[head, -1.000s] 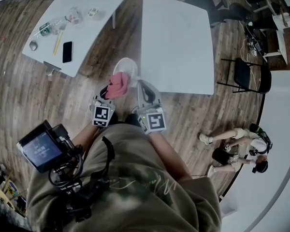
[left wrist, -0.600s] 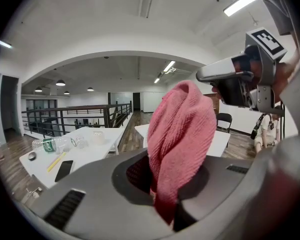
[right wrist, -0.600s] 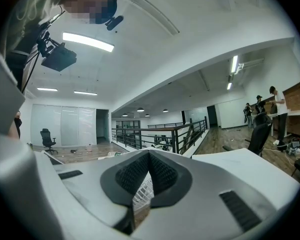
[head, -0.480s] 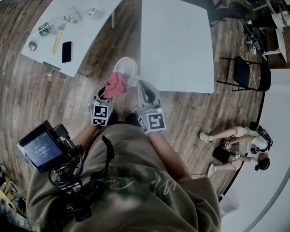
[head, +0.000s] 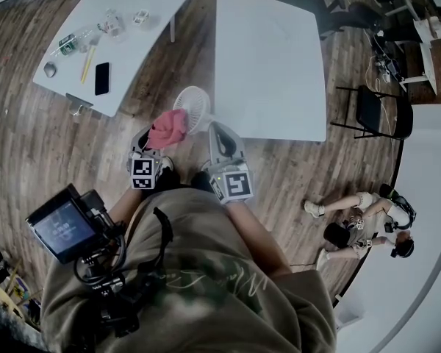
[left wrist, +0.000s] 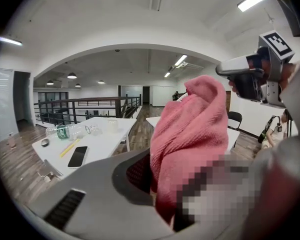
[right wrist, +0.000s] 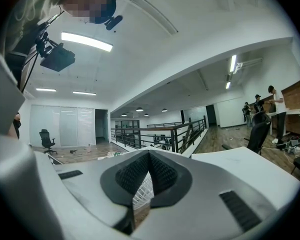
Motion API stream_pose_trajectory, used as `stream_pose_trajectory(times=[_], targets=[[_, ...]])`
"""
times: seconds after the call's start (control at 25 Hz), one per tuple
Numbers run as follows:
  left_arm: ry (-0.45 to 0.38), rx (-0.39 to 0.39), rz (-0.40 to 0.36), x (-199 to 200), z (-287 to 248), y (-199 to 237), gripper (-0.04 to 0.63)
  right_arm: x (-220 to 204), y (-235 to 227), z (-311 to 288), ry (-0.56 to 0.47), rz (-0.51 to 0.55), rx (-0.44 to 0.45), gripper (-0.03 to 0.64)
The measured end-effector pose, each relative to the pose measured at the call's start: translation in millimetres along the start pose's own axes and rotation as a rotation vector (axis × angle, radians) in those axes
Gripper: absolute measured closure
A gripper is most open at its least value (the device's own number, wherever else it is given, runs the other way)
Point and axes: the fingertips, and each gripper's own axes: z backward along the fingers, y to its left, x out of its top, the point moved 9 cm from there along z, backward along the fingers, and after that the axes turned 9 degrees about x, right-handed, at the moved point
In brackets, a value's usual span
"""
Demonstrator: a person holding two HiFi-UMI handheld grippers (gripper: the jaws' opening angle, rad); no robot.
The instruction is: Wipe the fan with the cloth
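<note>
The small white fan [head: 192, 103] stands off the near corner of the big white table. My left gripper [head: 160, 140] is shut on a bunched pink cloth [head: 167, 127], which lies against the fan's lower left rim. In the left gripper view the cloth [left wrist: 192, 129] fills the space between the jaws of the left gripper [left wrist: 160, 184] and hides the fan. My right gripper [head: 213, 129] holds the fan's lower right edge. In the right gripper view the right gripper [right wrist: 149, 176] is shut, with a bit of white fan grille [right wrist: 141, 194] showing between its pads.
The big white table [head: 268, 65] stands just behind the fan. A second table [head: 132, 6] at the left carries a phone [head: 102, 79], bottles and small items. A black chair [head: 371, 112] and people sitting on the wooden floor [head: 356, 223] are at the right.
My left gripper has carried the pink cloth leftward and slightly down across the fan's lower edge. The right gripper and the fan have stayed still.
</note>
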Motion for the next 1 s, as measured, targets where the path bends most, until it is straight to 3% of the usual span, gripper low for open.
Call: stream_pose_trajectory(times=[0.28,0.52,0.84,1.0], targets=[[0.016,0.044,0.0,-10,0,15,0.535,-2,0,-4,0.0,-0.009,0.009,0.604],[0.01,0.052,0.045,-7,-1,12,0.535,-3,1,-6,0.013,-0.015,0.017,0.604],[0.009,0.138,0.082,-6,-7,39,0.535,-4,2,-4,0.003,-0.002,0.012,0.604],[-0.016,0.172,0.06,6,-7,50,0.535,-4,-1,-3,0.005,-0.005,0.007,0.604]])
